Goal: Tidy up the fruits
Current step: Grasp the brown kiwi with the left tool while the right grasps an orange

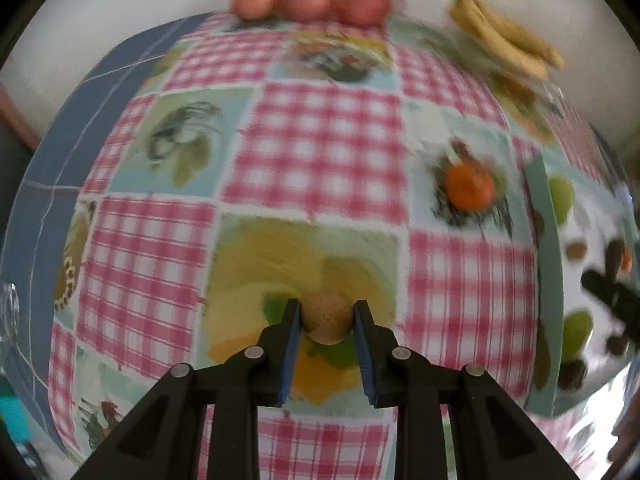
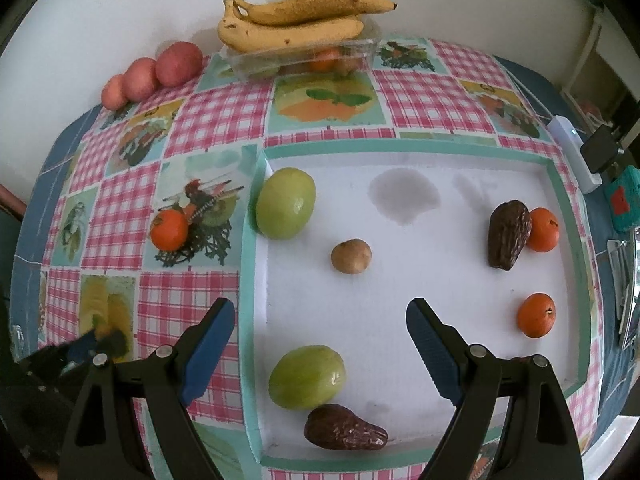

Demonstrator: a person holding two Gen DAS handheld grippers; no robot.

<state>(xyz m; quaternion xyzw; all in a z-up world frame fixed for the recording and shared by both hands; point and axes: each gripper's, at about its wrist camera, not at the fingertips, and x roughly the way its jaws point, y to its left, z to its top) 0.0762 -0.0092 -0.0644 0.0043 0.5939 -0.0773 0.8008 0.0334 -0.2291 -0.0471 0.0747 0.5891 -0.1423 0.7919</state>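
The left gripper [image 1: 326,316] pinches a small brown fruit [image 1: 326,318] at its very tips (a shallow hold); the round fruit could squirt out. The right gripper [image 2: 320,344] hangs spread over the tray [image 2: 400,146], nothing between its pads.

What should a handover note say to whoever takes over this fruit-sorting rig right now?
Left gripper: shut on a small round tan-brown fruit, over the patterned tablecloth.
Right gripper: open, empty, above the shallow white tray with teal rim.
In tray: two green round fruits, two dark wrinkled avocados, two small orange tangerines, one tan-brown fruit.
Outside the tray: one tangerine, three red apples, yellow bananas.
Left: place the held fruit, sort the rest.
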